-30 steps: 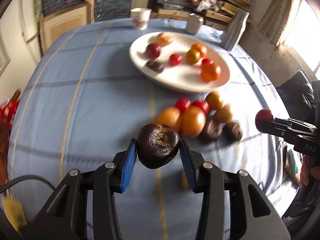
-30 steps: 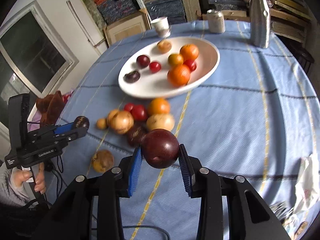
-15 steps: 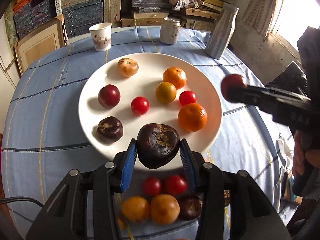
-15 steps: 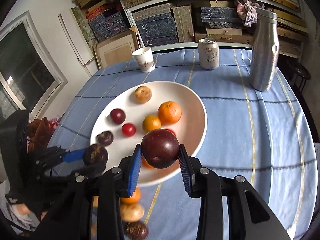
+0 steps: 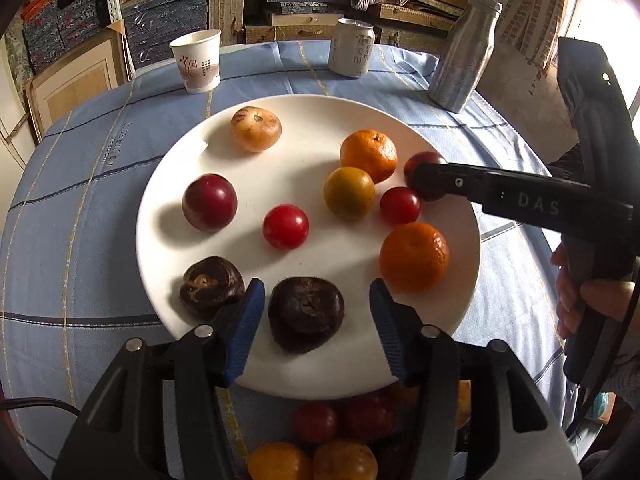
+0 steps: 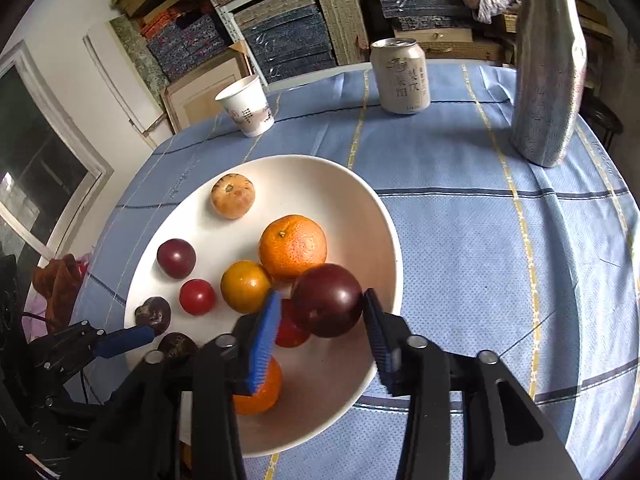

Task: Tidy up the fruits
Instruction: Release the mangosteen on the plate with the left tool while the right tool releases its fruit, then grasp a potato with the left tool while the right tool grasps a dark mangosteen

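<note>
A white plate (image 5: 312, 376) holds oranges, tomatoes, plums and dark shrivelled fruits. My left gripper (image 5: 316, 326) is open over the plate's near edge; a dark shrivelled fruit (image 5: 306, 312) lies on the plate between its fingers, touching neither. My right gripper (image 6: 318, 338) is open over the plate's right side (image 6: 384, 216); a dark red plum (image 6: 327, 300) sits between its blue pads, touching the right one, with a gap at the left. The right gripper also shows in the left wrist view (image 5: 430, 180).
More loose fruits (image 5: 344, 420) lie on the blue tablecloth in front of the plate. A paper cup (image 5: 197, 60), a drink can (image 5: 352, 52) and a silver bottle (image 5: 464, 52) stand behind the plate. Shelves with boxes lie beyond.
Both grippers moved forward over the plate and lowered. The left one opened and let the dark fruit onto the plate. The right one opened around the plum.
</note>
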{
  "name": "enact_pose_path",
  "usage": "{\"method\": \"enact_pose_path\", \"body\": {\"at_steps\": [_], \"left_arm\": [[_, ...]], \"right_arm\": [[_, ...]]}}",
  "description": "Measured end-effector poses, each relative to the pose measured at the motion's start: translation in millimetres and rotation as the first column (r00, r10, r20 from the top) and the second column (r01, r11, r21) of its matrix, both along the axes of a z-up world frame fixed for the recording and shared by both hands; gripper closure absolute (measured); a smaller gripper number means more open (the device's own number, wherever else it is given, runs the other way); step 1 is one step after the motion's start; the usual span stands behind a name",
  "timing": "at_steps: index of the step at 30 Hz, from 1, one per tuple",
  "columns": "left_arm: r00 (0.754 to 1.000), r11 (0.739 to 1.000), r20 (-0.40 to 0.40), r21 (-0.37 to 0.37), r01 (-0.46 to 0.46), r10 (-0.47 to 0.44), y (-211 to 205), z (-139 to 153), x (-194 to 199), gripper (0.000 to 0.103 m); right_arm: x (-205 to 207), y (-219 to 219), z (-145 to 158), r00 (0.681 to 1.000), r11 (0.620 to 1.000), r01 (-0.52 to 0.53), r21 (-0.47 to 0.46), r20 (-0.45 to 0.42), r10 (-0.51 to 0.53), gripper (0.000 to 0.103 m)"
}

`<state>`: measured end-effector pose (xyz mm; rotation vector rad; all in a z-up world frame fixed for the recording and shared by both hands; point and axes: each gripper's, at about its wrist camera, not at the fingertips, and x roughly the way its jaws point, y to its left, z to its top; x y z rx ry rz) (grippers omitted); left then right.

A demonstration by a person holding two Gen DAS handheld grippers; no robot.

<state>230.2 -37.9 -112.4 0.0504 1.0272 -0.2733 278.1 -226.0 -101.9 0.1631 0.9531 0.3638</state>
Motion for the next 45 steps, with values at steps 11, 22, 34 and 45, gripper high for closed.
{"method": "enact_pose_path", "body": {"at_steps": [11, 22, 34, 45], "left_arm": [[0.996, 0.997, 0.011, -0.003, -0.083, 0.083, 35, 13, -45, 0.045], [0.999, 1.0, -0.043, -0.005, -0.014, 0.013, 36, -1, -149, 0.042], [0.993, 0.994, -0.061, 0.001, 0.106, -0.106, 9, -11, -181, 0.041], [0.993, 0.996, -0.084, 0.015, 0.086, -0.084, 12, -27, -179, 0.041]], "right_arm": [[-65, -7, 23, 0.999, 1.0, -0.019, 0.007, 0.038, 0.019, 0.054], [-176, 4, -2, 0.992, 0.99, -0.125, -0.059, -0.035, 0.123, 0.049], [-214, -4, 0, 0.994, 0.991, -0.108, -0.073, -0.043, 0.105, 0.044], [-223, -11, -4, 0.993, 0.993, -0.097, -0.071, -0.066, 0.093, 0.044]]}}
